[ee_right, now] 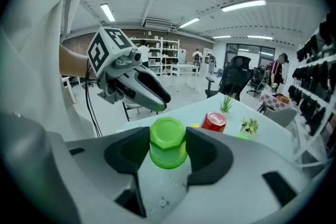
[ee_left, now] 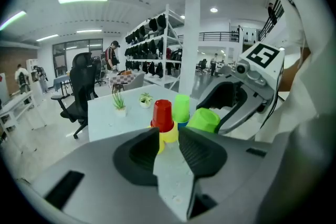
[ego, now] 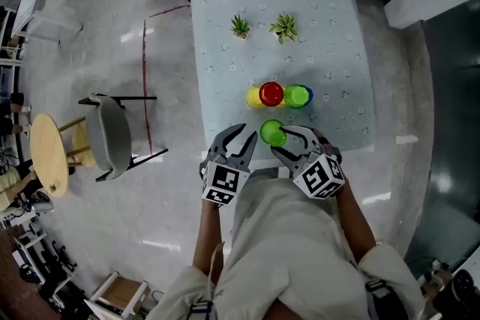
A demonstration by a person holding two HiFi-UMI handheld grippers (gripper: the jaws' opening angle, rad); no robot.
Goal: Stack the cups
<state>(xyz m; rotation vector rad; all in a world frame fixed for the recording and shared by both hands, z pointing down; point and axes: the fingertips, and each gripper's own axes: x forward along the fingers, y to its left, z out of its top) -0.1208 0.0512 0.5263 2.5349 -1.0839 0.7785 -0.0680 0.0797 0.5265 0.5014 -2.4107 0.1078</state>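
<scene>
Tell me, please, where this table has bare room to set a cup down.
Bare: the band between the plants and the cup row, the strip behind them, both sides of the table. Crowded: the near middle, around the cup row, left gripper and right gripper holding a green cup.

Lime cup (ego: 272, 133): plain bright green. Red cup (ego: 271, 94) over yellow cup (ego: 253, 98); green cup (ego: 296, 96) over blue cup (ego: 308, 95). Table (ego: 225, 49): pale blue-grey (small light flecks throughout). Left gripper (ee_left: 169, 138) and right gripper (ee_right: 168, 136): grey and black, with black-and-white square markers.
</scene>
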